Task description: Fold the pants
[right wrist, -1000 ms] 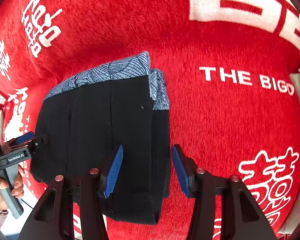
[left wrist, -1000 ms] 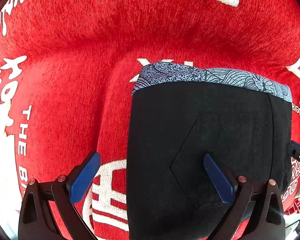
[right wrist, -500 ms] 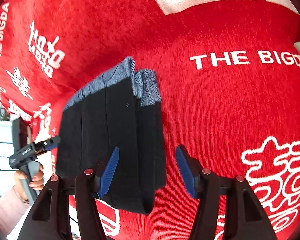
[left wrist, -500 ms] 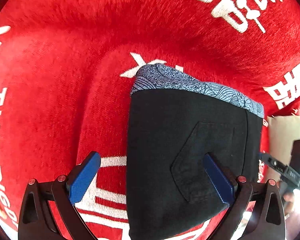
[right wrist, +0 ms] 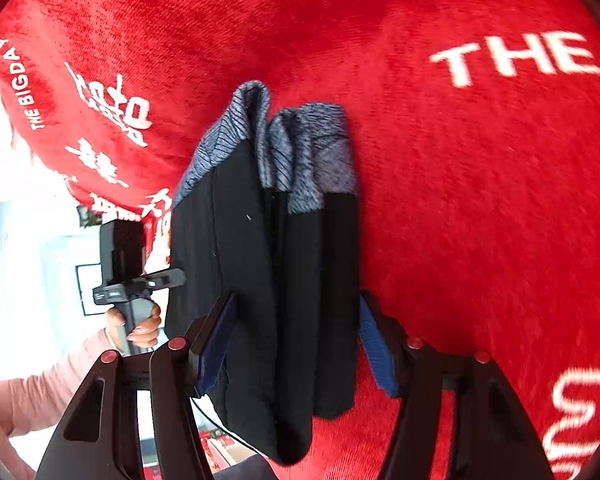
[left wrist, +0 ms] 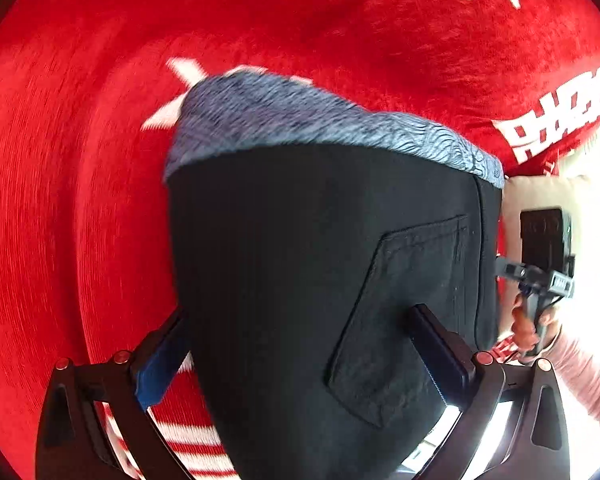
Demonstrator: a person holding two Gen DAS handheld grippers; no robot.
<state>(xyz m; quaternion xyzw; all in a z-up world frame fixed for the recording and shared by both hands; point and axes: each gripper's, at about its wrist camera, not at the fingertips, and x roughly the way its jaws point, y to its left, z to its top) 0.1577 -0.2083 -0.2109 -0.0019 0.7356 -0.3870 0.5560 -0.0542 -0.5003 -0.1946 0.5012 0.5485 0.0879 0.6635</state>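
The folded black pants (left wrist: 308,280) with a blue patterned waistband (left wrist: 320,124) lie on a red blanket (left wrist: 80,200). A back pocket (left wrist: 404,312) faces up. My left gripper (left wrist: 300,352) is open, its blue-padded fingers (left wrist: 160,368) straddling the near end of the bundle. In the right wrist view the pants (right wrist: 268,280) show stacked layers edge-on. My right gripper (right wrist: 296,340) is open, its fingers (right wrist: 374,348) on either side of the stack. Each gripper shows in the other's view, the right one (left wrist: 540,276) and the left one (right wrist: 140,280).
The red blanket (right wrist: 480,200) carries white lettering and characters. A beige cushion (left wrist: 548,196) lies past the right edge of the blanket. The person's hand and pink sleeve (right wrist: 40,392) hold the left gripper's handle. Bright room background lies beyond the blanket's edge.
Both cameras have swung and closed in on the pants, which fill more of each view. The fingers now sit around the bundle's edges. Both grippers stay open.
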